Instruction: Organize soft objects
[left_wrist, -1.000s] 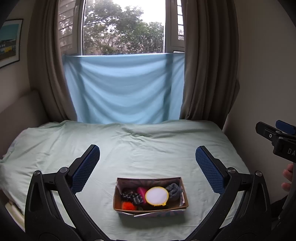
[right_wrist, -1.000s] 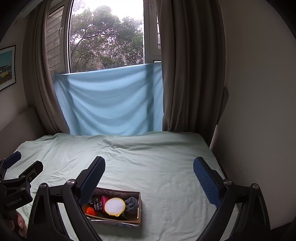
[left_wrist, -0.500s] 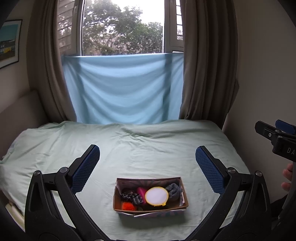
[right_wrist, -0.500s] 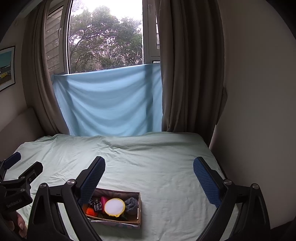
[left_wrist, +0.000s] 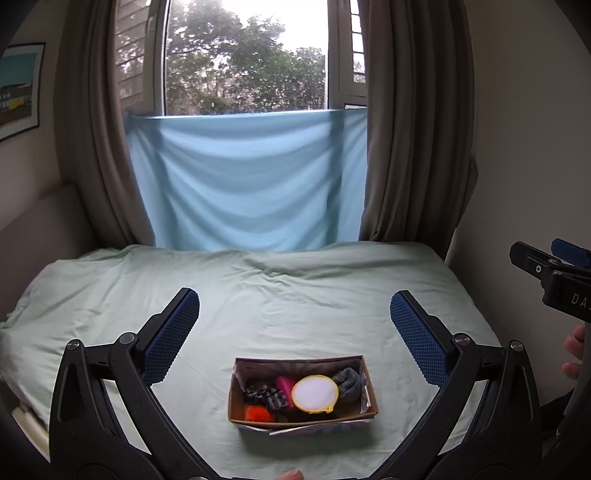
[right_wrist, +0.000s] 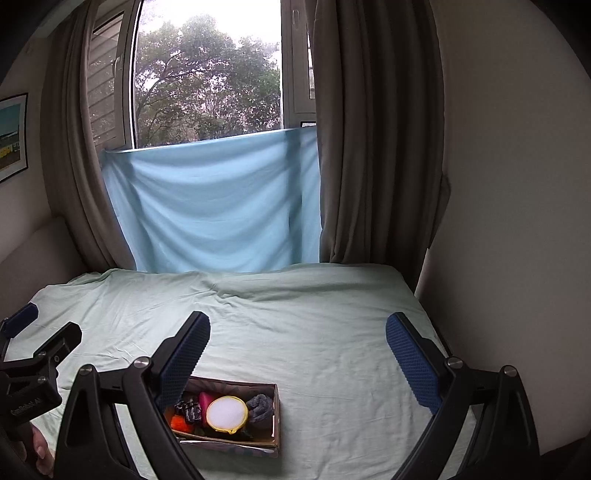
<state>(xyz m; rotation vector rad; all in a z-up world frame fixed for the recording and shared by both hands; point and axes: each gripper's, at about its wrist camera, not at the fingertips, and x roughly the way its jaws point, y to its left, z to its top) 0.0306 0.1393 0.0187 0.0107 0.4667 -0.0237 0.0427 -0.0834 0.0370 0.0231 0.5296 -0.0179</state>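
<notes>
We see no change from the earlier frames. Left gripper (left_wrist: 294, 323) fingers spread wide, nothing between them; right gripper (right_wrist: 297, 347) the same, wide and empty. Both hover over the bed (left_wrist: 295, 295), short of the box (left_wrist: 301, 419). Box sits on the sheet, packed with soft items: white disc (left_wrist: 314, 393), grey sock (left_wrist: 348, 382), orange puff (left_wrist: 258, 413).

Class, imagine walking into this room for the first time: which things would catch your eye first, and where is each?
A small cardboard box of bright soft items sits on the pale green bed sheet, a white round item with a yellow rim on top. Behind the bed, a light blue cloth hangs across the lower window, between brown curtains.
</notes>
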